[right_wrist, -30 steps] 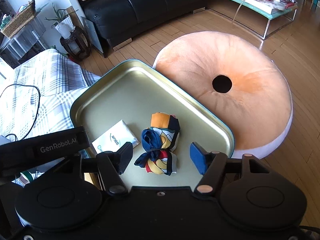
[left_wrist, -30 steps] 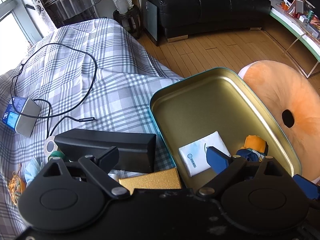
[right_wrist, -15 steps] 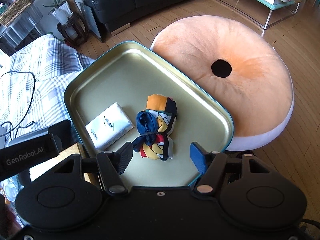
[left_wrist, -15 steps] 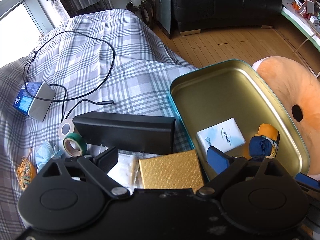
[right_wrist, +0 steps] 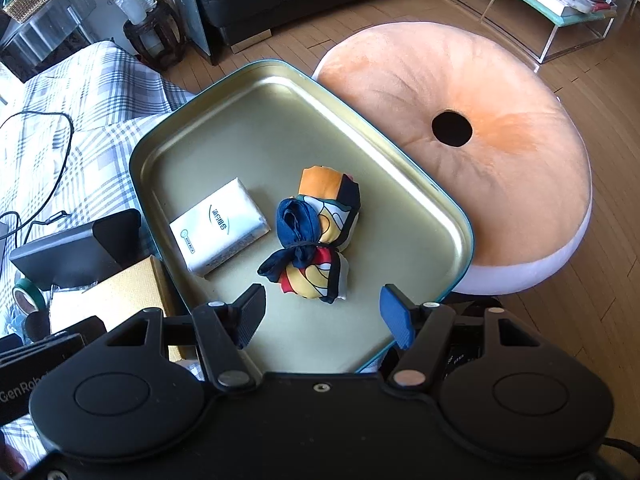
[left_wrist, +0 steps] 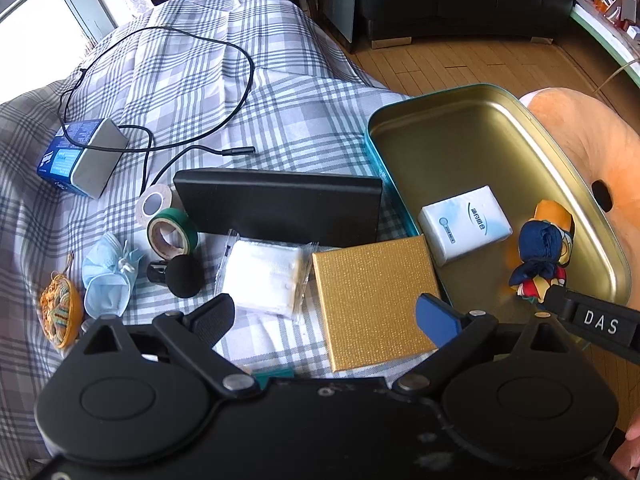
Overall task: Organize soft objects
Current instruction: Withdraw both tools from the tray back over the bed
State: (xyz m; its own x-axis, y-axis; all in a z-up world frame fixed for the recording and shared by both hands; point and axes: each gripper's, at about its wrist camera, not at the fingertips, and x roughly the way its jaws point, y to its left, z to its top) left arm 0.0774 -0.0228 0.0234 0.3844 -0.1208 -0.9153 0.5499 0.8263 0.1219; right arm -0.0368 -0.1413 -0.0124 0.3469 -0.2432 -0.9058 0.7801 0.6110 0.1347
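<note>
Both tongs are hanging with jaws apart, gripping nothing.
The right gripper point(right_wrist: 322, 314) is hovering just below the knotted scarf bundle point(right_wrist: 316, 236) lying mid-frame in the gold tin tray point(right_wrist: 224, 120), beside a tissue pack point(right_wrist: 218, 226). The left gripper point(left_wrist: 326, 316) is hovering above a wrapped white cloth point(left_wrist: 264, 276) and gold box point(left_wrist: 374, 300), lower centre.

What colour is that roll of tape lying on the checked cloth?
Green, around a pale cardboard core: the roll of tape shows best in the left wrist view.
</note>
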